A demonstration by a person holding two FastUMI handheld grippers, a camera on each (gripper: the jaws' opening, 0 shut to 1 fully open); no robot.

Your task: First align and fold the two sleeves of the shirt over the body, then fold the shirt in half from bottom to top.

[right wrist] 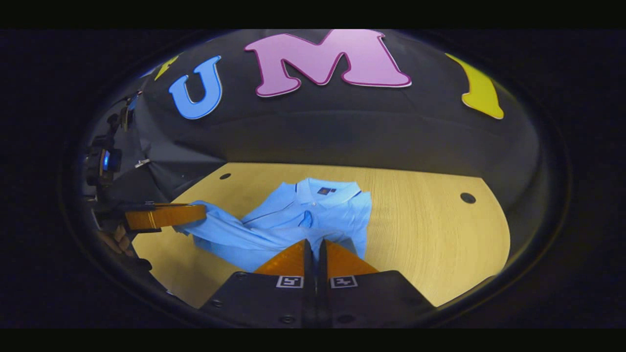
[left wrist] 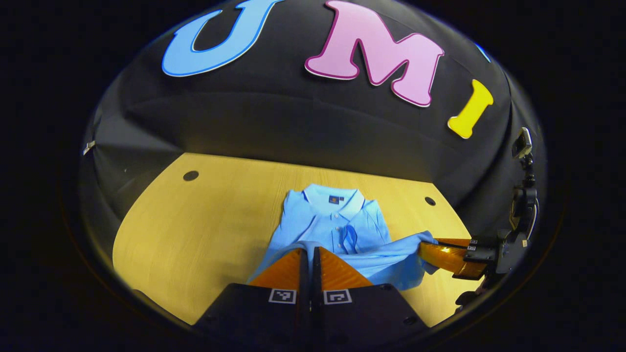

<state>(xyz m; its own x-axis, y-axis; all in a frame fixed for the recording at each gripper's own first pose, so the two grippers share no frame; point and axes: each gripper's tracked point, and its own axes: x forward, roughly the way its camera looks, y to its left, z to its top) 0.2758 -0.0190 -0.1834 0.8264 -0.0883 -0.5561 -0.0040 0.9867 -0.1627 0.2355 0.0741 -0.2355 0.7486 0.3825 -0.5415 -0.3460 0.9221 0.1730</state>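
**Hem lifted, half-fold under way**

The light blue polo shirt lies collar-far on the pale wooden worktop, sleeves already laid over the body. My left gripper and right gripper are each pinched closed on a bottom corner of the hem, lifted off the wood. I judge the risk is uneven travel: if one corner leads, the fold skews, or the slack middle drags the sleeves loose.

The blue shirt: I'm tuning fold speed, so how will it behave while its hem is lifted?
The blue shirt is probably floppy: the hem sags between the left gripper and right gripper. It looks light, and likely to wrinkle, judging by its creases.
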